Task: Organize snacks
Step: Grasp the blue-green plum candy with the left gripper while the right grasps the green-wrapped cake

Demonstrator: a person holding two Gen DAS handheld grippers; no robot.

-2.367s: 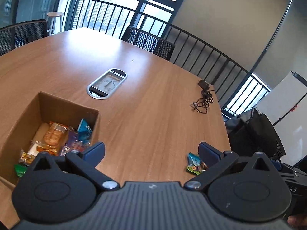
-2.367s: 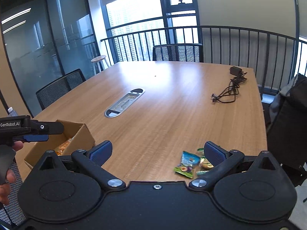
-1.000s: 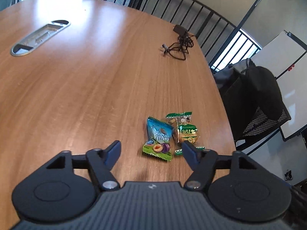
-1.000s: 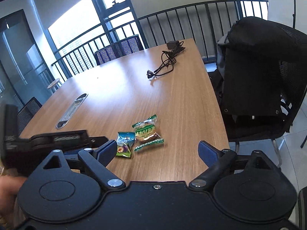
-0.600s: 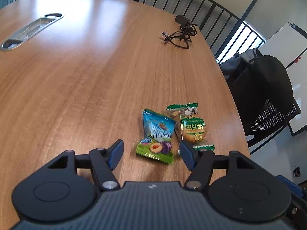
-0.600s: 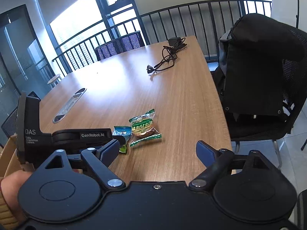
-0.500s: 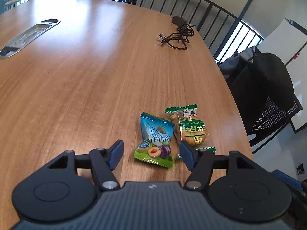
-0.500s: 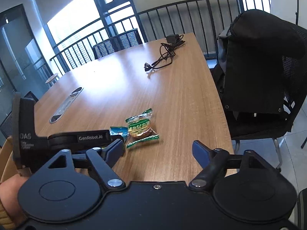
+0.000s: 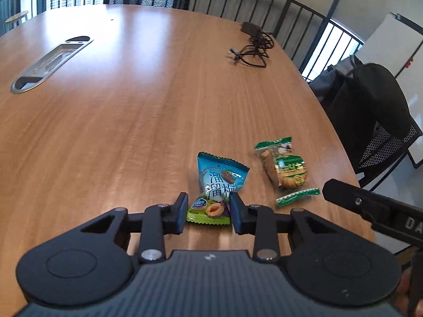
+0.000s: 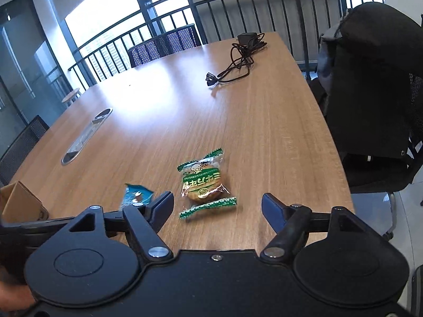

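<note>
Closing on the blue plum-candy packet (image 9: 220, 185), which lies flat on the bench (image 9: 132, 105) near its front right corner, lower green end caught between the left gripper (image 9: 208, 212) jaws. Jaws drawing together at this moment, pads flanking the packet's crimped end and just at its sides; hard to tell whether pressing yet. Judged as the pick step of sorting: packet not yet lifted. Next move calls for finishing the squeeze on the thin, slippery film, then lifting clear and carrying toward the cardboard box (image 10: 18, 203), whose corner shows at the left edge of the right wrist view.

Just beside, to the right and not touching, the green-wrapped biscuit (image 10: 203, 182), lying flat ahead of the right gripper (image 10: 218, 208). Jaws there standing wide apart with nothing between them, biscuit just ahead of the gap; likely the next pick.

Further out: a coiled black cable with adapter (image 9: 252, 50) well apart near the far right edge, an oval metal cable hatch (image 9: 50, 64) toward the left, a black mesh chair draped with a jacket (image 10: 370, 79) off the right side. Nothing blocking the path to the box; main risks are the film slipping from a shallow pinch and the two grippers crowding each other.
</note>
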